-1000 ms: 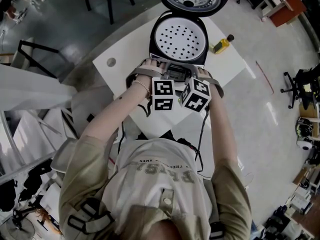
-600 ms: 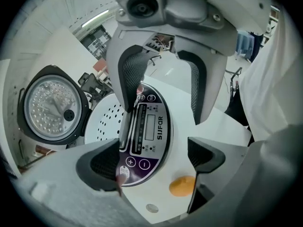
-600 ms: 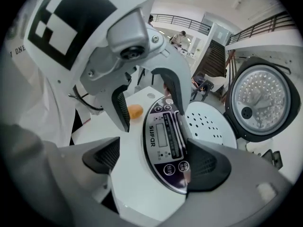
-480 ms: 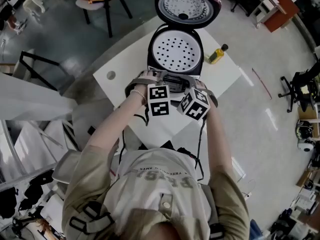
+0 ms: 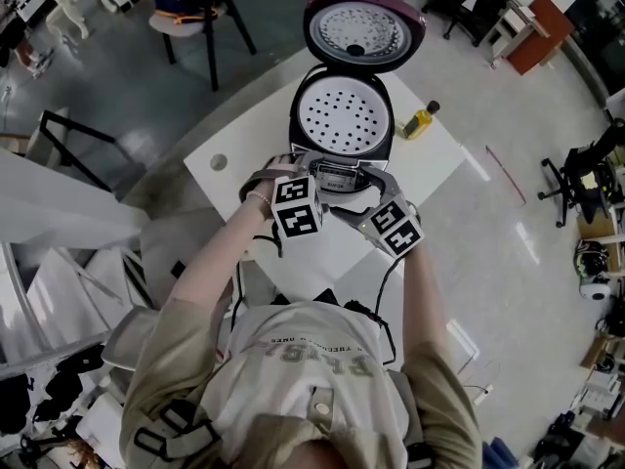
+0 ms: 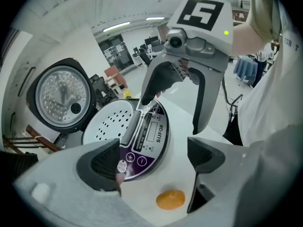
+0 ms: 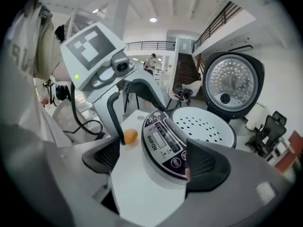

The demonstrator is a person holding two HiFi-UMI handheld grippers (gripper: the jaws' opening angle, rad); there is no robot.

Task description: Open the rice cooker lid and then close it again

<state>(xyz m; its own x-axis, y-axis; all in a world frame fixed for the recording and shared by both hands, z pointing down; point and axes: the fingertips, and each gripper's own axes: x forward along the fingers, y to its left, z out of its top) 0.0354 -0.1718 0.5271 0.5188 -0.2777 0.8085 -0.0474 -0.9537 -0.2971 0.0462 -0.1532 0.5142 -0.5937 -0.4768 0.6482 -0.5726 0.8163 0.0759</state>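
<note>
step: lid up, close pending
jaws: left gripper, right gripper wide apart, empty
next: reach over, press lid down

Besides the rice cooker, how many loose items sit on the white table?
2. A yellow bottle right of the cooker; a small orange object on the table in front of it. More may be hidden.
</note>
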